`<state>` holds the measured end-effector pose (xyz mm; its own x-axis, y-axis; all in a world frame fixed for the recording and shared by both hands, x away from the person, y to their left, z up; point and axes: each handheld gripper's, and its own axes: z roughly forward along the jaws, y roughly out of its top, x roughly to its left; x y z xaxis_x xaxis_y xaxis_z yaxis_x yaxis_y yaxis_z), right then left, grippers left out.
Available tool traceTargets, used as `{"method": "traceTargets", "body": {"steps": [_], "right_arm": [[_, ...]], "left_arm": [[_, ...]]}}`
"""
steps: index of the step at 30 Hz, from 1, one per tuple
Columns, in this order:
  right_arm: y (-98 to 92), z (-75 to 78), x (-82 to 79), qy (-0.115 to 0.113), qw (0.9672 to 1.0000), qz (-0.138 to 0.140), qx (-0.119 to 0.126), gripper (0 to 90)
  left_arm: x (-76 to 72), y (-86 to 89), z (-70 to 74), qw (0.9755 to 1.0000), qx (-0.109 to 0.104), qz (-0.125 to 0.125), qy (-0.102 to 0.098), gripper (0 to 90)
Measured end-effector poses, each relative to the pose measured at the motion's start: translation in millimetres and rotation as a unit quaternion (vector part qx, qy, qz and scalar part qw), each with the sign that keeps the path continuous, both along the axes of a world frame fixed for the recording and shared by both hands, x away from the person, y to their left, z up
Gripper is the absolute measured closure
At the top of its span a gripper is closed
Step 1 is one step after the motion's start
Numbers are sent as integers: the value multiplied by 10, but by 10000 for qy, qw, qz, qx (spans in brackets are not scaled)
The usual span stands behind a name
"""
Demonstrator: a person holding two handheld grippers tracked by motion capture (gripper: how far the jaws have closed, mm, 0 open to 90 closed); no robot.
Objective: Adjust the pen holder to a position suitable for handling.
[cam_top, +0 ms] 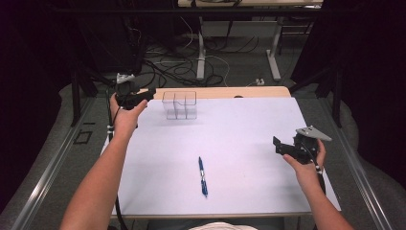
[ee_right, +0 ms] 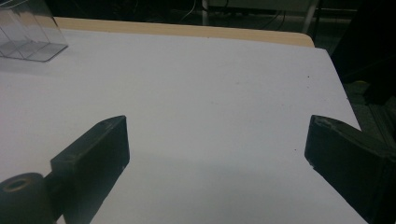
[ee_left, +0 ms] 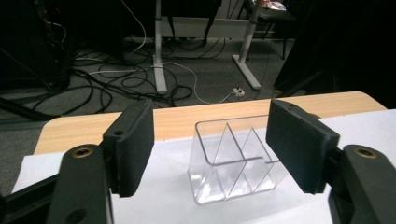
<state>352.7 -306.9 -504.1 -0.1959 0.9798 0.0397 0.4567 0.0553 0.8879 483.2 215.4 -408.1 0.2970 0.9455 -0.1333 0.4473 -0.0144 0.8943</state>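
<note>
Toward the far left of the white sheet (cam_top: 239, 129) I see the clear divided container (cam_top: 179, 105) standing upright, close to the wooden table edge (cam_top: 225, 92). My left gripper (cam_top: 143, 96) hangs just left of it, raised off the sheet, jaws parted with nothing pinched; in the left gripper view the container (ee_left: 233, 158) sits beyond and between them, untouched. Nearer me a blue pen (cam_top: 203, 176) lies flat, well apart from both. My right gripper (cam_top: 282, 146) hovers over the right side, jaws spread wide and empty.
</note>
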Motion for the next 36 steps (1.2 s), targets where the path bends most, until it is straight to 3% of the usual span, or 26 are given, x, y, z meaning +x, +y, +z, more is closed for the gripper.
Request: {"method": "traceTargets", "body": {"steps": [11,14,15,36], "right_arm": [[-13,-20,5,61,10000,10,68,71],[-15,-22,4,62,9999,22,90,75],[-15,-25,5,68,9999,16,81,76],[-28,-60,24,146,9997,84,177,90]], "left_arm": [[241,-129,61,9994,49,115,315,419],[302,-174,28,9989,36,126,443,451],[341,-195,0,9983,23,90,569,460],[571,-314,-271,9936,147,181,1107,621]]}}
